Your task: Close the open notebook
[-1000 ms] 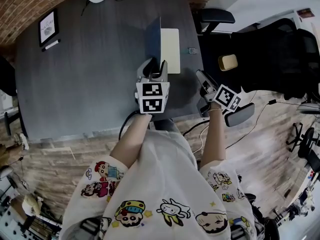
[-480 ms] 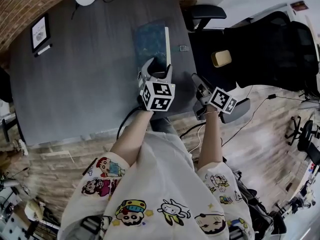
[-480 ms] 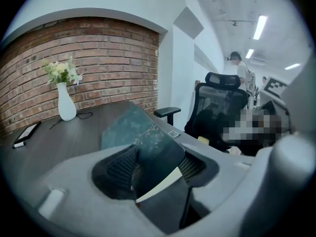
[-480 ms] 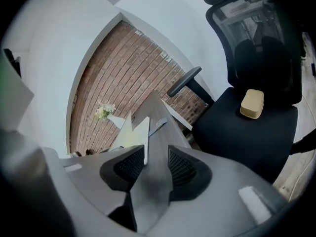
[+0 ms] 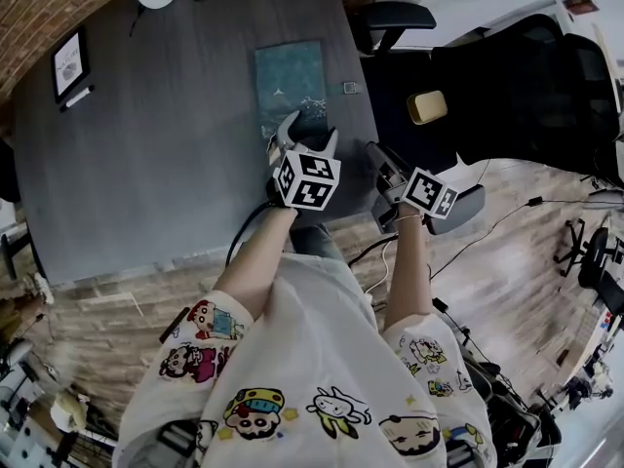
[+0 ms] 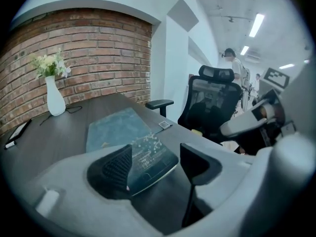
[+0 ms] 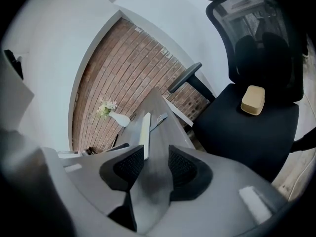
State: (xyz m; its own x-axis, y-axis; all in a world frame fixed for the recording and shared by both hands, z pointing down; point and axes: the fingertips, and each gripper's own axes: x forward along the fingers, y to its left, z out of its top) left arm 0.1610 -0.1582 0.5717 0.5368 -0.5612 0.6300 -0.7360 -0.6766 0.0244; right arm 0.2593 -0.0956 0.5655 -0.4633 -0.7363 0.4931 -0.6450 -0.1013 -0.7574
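The teal-covered rectangular notebook [image 5: 291,81], half-raised a second ago, is now lying shut on the right of the dark grey table [image 5: 146,164], with the left gripper [image 5: 307,136] opening its jaws clear above its near edge and the right gripper [image 5: 382,164] waiting parted and empty, so closing seems finished.

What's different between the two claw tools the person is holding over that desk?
The left gripper has wide, opening jaws; the right gripper holds its jaws narrower. The left gripper is over the closed notebook's near end, which shows between its jaws ungripped; the right gripper frames only bare table near its edge. Both grip nothing and angle down toward the table.
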